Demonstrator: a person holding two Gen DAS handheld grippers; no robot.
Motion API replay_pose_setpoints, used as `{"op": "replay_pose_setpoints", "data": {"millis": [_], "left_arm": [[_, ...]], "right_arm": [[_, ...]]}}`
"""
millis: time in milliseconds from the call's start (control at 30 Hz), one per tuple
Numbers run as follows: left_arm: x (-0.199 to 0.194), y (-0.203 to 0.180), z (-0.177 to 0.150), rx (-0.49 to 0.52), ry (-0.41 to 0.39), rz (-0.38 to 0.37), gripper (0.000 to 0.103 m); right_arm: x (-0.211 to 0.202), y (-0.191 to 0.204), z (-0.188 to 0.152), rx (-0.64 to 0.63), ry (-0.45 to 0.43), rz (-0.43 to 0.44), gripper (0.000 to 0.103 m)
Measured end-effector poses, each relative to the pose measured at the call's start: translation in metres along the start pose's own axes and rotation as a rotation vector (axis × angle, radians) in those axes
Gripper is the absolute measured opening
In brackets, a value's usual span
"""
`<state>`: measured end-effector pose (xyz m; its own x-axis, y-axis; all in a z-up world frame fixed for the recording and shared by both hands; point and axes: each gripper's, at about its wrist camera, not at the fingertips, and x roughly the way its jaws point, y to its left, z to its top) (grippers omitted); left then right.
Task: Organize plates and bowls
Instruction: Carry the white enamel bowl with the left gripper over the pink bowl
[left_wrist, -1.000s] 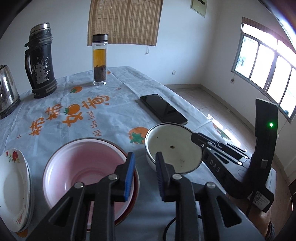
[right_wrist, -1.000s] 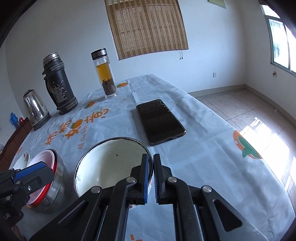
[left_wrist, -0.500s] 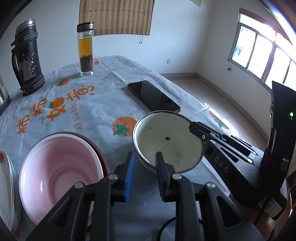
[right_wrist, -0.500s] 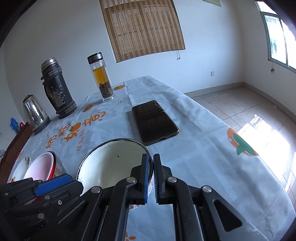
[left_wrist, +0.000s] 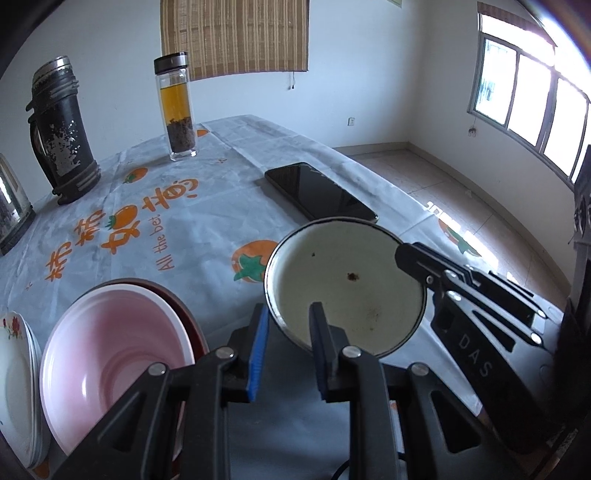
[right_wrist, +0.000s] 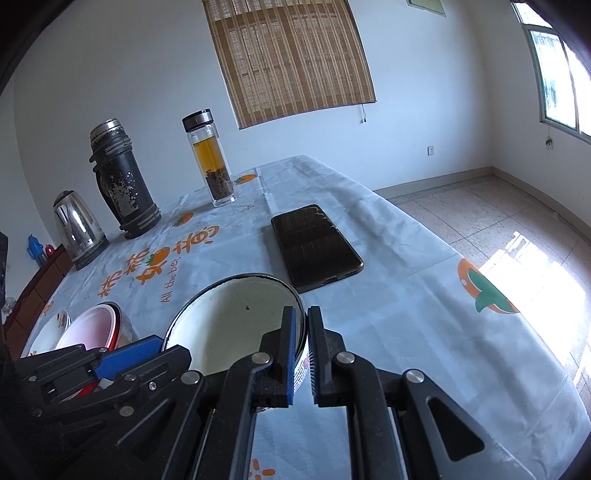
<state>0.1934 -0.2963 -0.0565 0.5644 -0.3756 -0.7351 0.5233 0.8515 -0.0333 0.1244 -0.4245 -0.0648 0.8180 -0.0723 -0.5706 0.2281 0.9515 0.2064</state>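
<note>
Right gripper (right_wrist: 301, 354) jaws clamp the near rim of the white bowl (left_wrist: 343, 284), presumably for stacking; left gripper (left_wrist: 288, 350) jaws, slightly apart and empty, straddle its opposite rim, with pink bowl (left_wrist: 110, 354) left of them.

- A dark phone (right_wrist: 316, 246) lay flat on the orange-printed tablecloth (right_wrist: 399, 302).
- A glass tea bottle (left_wrist: 178, 107) stood upright beyond it.
- A worn black thermos (left_wrist: 62, 129) stood near a steel kettle (right_wrist: 78, 229).
- A bamboo blind (right_wrist: 291, 55) hung on the wall.
</note>
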Motion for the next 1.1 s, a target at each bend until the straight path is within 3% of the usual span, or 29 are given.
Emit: {"op": "replay_pose_setpoints", "data": {"millis": [833,1100], "left_arm": [[-0.033,0.022,-0.011,-0.055,-0.081,-0.007,0.019],[-0.046,0.025,-0.011,-0.065,-0.1,-0.023,0.019]], "right_arm": [[-0.015,0.023,-0.002,-0.07,-0.082,0.073,0.007],[-0.033,0.032,0.0,-0.095,-0.112,0.058,0.007]]}}
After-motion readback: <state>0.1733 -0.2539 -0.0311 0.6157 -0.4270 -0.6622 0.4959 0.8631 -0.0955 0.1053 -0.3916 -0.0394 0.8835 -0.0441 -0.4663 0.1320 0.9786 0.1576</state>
